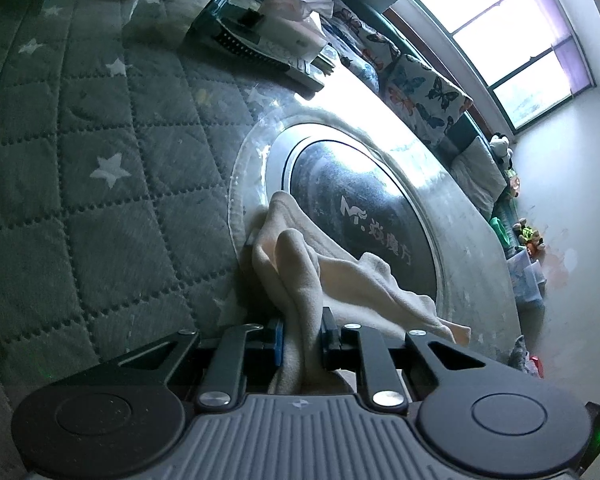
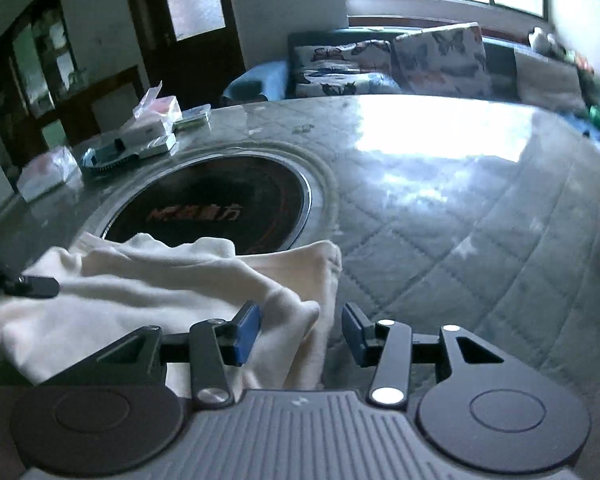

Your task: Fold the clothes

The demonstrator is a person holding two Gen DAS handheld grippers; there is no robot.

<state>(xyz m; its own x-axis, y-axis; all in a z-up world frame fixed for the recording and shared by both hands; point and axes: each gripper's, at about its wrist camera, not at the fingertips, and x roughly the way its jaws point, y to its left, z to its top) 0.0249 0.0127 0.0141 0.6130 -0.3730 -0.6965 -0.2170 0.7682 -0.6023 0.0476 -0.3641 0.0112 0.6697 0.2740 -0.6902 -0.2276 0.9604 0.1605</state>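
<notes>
A cream-white garment point(image 1: 320, 272) lies bunched on the glass-topped table beside the black round cooktop. My left gripper point(image 1: 302, 338) is shut on a fold of it, cloth pinched between the blue pads. In the right wrist view the same garment point(image 2: 148, 292) spreads to the left and a fold of it lies between my right gripper's point(image 2: 300, 330) fingers, which stand wide apart and open. The left gripper's fingertip point(image 2: 32, 286) shows at the far left, on the cloth.
The black round cooktop point(image 2: 220, 208) is set in the table point(image 2: 440, 216), over a green quilted star cloth point(image 1: 80, 160). Boxes, a brush and tissue packs point(image 2: 140, 136) sit at the far edge. A sofa with butterfly cushions point(image 2: 420, 60) stands behind, under a window.
</notes>
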